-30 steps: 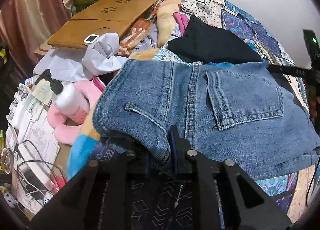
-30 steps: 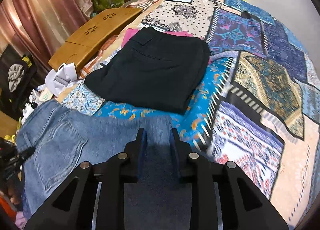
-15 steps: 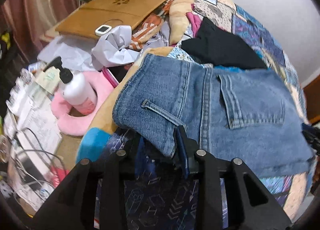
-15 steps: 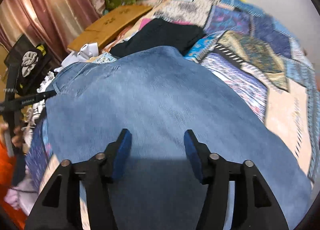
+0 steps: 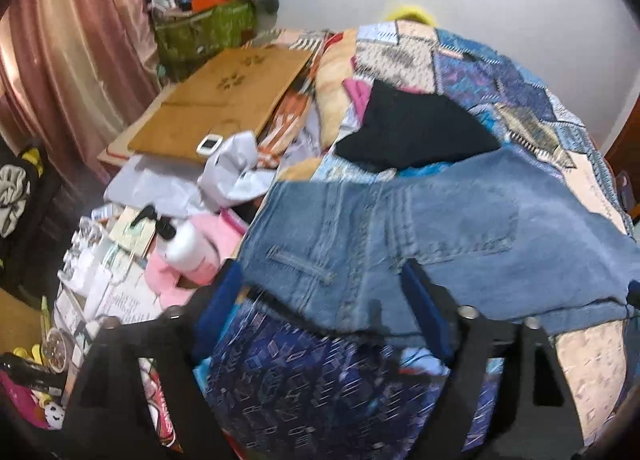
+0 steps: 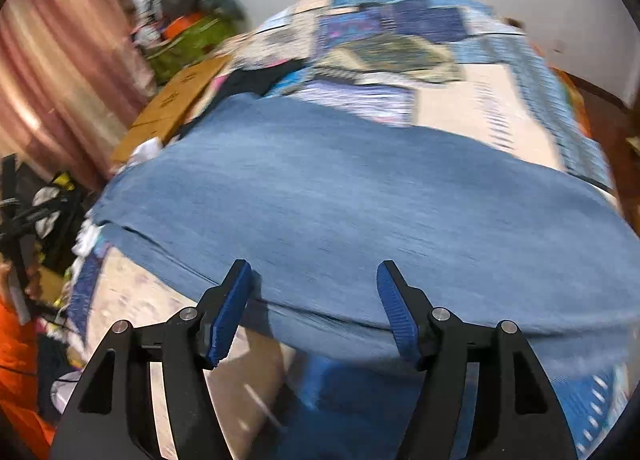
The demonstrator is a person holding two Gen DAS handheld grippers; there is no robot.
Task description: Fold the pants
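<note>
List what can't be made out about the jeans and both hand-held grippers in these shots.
- Jeans legs: cut off by the left wrist view's right edge.
- Jeans seams and fold layers: smeared by motion blur in the right wrist view.
- Bedspread pattern: blurred.
- Left hand-held gripper and right hand-held gripper: open; contact with denim unclear.

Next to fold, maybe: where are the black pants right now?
Left wrist view, upper middle: the black pants lie on the patchwork quilt, just beyond the jeans.
</note>
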